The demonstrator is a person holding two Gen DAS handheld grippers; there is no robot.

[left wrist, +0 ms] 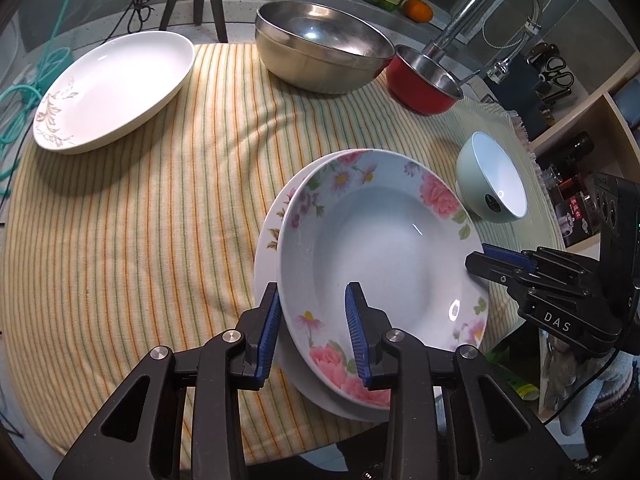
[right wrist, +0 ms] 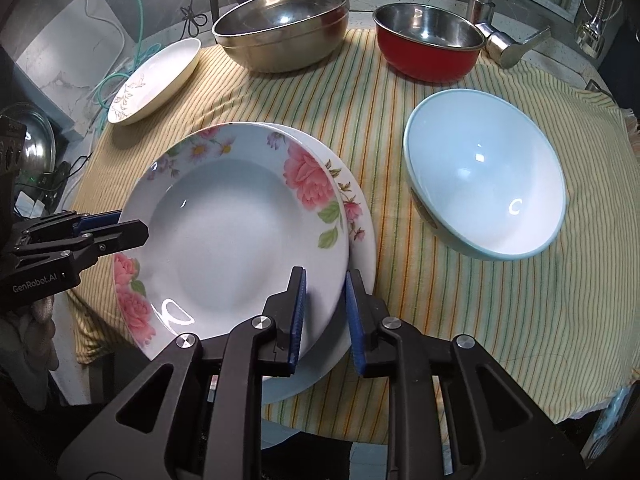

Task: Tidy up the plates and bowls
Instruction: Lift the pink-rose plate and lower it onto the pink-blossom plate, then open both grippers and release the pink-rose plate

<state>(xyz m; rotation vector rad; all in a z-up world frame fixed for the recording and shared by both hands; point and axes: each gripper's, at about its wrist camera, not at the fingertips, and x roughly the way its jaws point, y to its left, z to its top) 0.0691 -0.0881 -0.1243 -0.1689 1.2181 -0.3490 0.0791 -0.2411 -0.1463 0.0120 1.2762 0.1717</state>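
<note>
A flowered deep plate is stacked on a second floral plate on the striped cloth. My left gripper straddles the plates' near rim, jaws apart, one finger outside and one inside. My right gripper straddles the opposite rim the same way, jaws slightly apart; it shows in the left wrist view. A white plate with a grey leaf print lies at the far left. A pale blue bowl sits to the right.
A large steel bowl and a red bowl with steel inside stand at the back. A tap rises behind the red bowl. The striped cloth covers the table; its front edge is near.
</note>
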